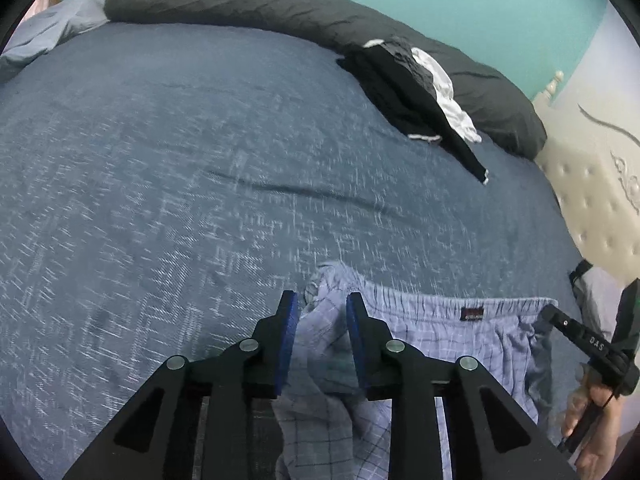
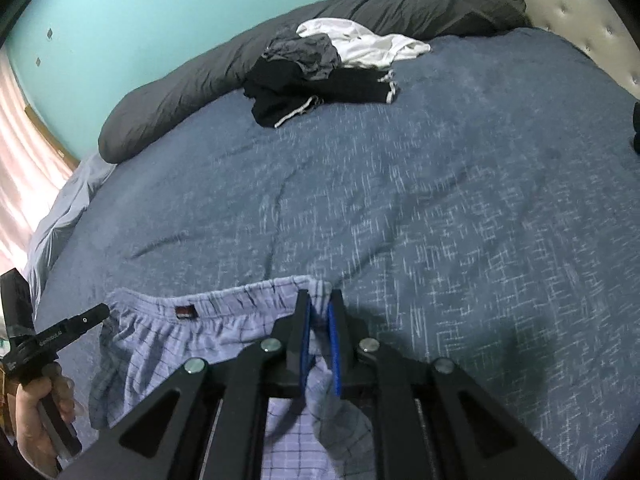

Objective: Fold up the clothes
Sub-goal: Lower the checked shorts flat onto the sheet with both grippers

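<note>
Here, on the blue bed cover [image 1: 168, 168], the left claw [image 1: 322, 312] stands with its blue pads parted, and one corner of the light blue checked shorts [image 1: 460, 340] bunches up loosely in the gap; the pads do not look to press on the cloth. The shorts lie at the near edge of the bed, with the gathered waistband stretched sideways between the two claws and a small dark label [image 1: 472, 314] sewn on near its middle.

At the waistband's other end, the right claw [image 2: 318, 298] has its pads drawn close together, pinching the cloth so that a fold of it runs up between them. A hand [image 2: 30, 420] grips the left tool's handle at the far side of that view.

Further back, well apart from the shorts, a heap of black, grey and white clothes [image 2: 320, 76] rests against a long dark grey pillow [image 2: 192, 92]. A cream tufted headboard [image 2: 592, 12] stands off to the right, and a teal wall [image 2: 140, 12] lies behind.
</note>
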Demonstrator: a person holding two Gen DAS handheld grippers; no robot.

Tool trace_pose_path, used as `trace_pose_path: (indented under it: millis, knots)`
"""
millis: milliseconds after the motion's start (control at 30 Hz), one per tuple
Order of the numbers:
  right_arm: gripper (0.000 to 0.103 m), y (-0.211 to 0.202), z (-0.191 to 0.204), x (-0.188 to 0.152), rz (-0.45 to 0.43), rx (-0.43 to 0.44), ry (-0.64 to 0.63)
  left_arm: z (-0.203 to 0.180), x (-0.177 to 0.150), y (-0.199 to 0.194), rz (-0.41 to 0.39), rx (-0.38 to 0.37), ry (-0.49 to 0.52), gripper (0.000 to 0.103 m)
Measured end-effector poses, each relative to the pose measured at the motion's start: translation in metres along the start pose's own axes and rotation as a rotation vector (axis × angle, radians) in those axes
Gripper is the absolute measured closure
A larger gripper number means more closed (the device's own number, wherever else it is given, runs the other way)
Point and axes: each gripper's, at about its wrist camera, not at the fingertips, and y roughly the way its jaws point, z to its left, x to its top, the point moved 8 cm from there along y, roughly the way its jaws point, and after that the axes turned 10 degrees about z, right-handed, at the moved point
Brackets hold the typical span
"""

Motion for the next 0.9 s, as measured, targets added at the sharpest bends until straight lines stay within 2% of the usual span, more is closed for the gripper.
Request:
trace_pose_path:
  millis: [133,400,567,600,733,900]
  knots:
    - [0.085,-0.001,-0.001,0.001,-0.004,0.011,0.014,0.003,0.002,-0.003,-0.006,-0.008,-0.010,0.074]
    - [0.085,-0.003,-0.002,0.002,-0.011,0.032,0.041,0.025,0.003,0.001,0.007,-0.051,-0.107,0.074]
    - [0.085,-0.001,0.000,0.001,-0.007,0.046,0.049,0.019,-0.002,0.009,0.033,-0.194,-0.160,0.074]
    - [0.085,0.000,0.002,0.000,-0.001,0.048,0.045,0.017,-0.002,0.011,0.037,-0.205,-0.159,0.074]
    - [0.085,0.006,0.014,-0.005,0.025,0.067,0.004,0.011,-0.006,0.014,0.042,-0.161,-0.122,0.074]
    - [0.085,0.013,0.038,-0.014,0.064,0.086,-0.092,0.016,0.001,-0.004,-0.031,-0.081,-0.124,0.074]
